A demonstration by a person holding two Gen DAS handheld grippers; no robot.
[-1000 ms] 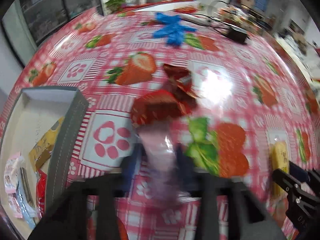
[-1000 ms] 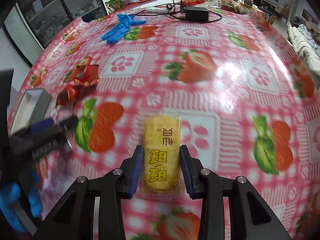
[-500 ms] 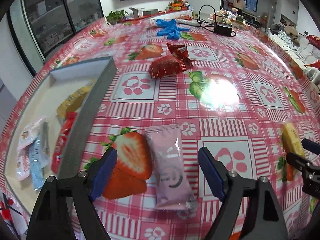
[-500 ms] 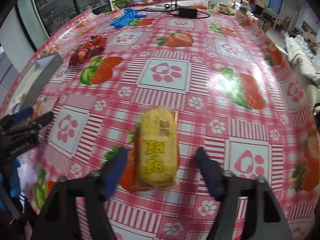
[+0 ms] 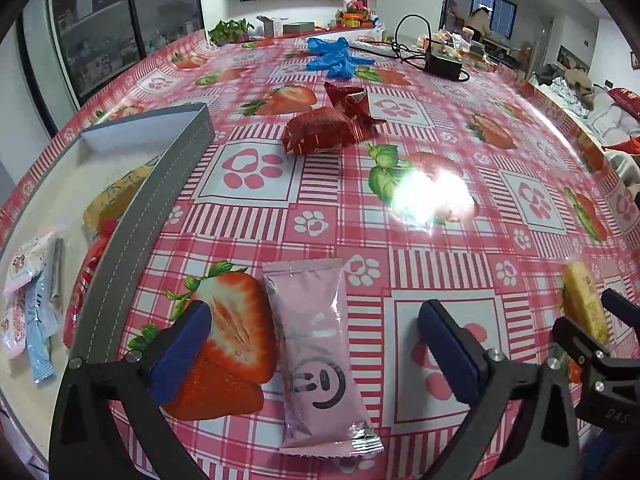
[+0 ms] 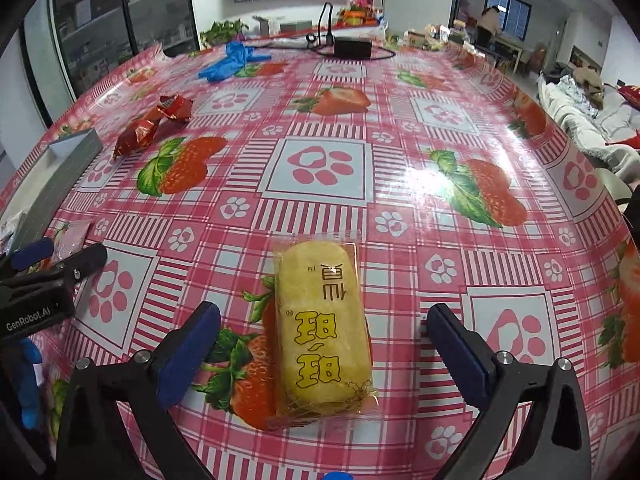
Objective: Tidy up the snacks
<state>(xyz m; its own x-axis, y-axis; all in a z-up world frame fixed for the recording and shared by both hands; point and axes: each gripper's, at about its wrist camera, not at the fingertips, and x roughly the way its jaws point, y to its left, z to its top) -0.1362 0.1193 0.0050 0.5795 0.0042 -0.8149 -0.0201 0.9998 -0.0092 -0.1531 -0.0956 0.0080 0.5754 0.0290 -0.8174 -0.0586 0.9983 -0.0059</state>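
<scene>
Both grippers, left gripper (image 5: 316, 348) and right gripper (image 6: 324, 350), have just let go and are opening wide, leaving the pink packet (image 5: 316, 352) and yellow cake (image 6: 322, 328) lying loose near the table's (image 6: 400, 128) front edge, not yet in the tray (image 5: 160, 184).

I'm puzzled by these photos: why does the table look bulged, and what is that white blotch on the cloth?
Left wrist view: the fisheye lens bows the tablecloth into a dome and darkens the corners; the blotch is lamp glare on the glossy cloth. Right wrist view: same bulge, a smaller glare spot, the yellow snack sharp, the room behind softer.
</scene>
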